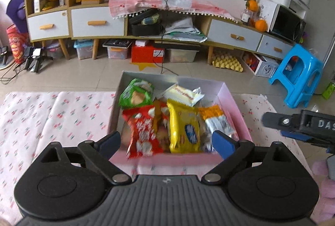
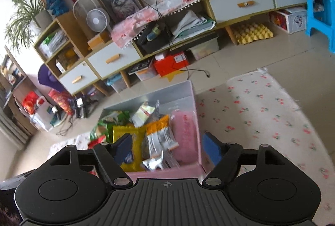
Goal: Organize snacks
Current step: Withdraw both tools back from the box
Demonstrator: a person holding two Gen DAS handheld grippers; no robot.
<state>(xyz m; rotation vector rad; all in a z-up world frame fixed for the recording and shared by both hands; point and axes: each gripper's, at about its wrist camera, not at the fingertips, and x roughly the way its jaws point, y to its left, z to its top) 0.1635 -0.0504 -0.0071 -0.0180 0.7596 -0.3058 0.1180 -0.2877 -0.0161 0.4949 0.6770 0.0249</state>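
A pink box (image 1: 235, 106) stands on the cherry-print cloth and holds several snack packs: a green one (image 1: 136, 94), a red one (image 1: 143, 131), a yellow one (image 1: 184, 128), a pale yellow one (image 1: 184, 93) and an orange-and-silver one (image 1: 217, 119). My left gripper (image 1: 167, 141) is open and empty, just above the box's near rim. My right gripper (image 2: 167, 147) is open and empty over the box's near right corner (image 2: 197, 138); its side shows at the right of the left wrist view (image 1: 297, 123). The yellow pack (image 2: 132, 142) and orange-and-silver packs (image 2: 161, 136) lie below it.
The cherry-print cloth (image 1: 52, 117) spreads on both sides of the box. Beyond it is tiled floor (image 1: 83, 71), a long low cabinet (image 1: 98, 20) with storage boxes beneath, and a blue plastic stool (image 1: 297, 75) at the right.
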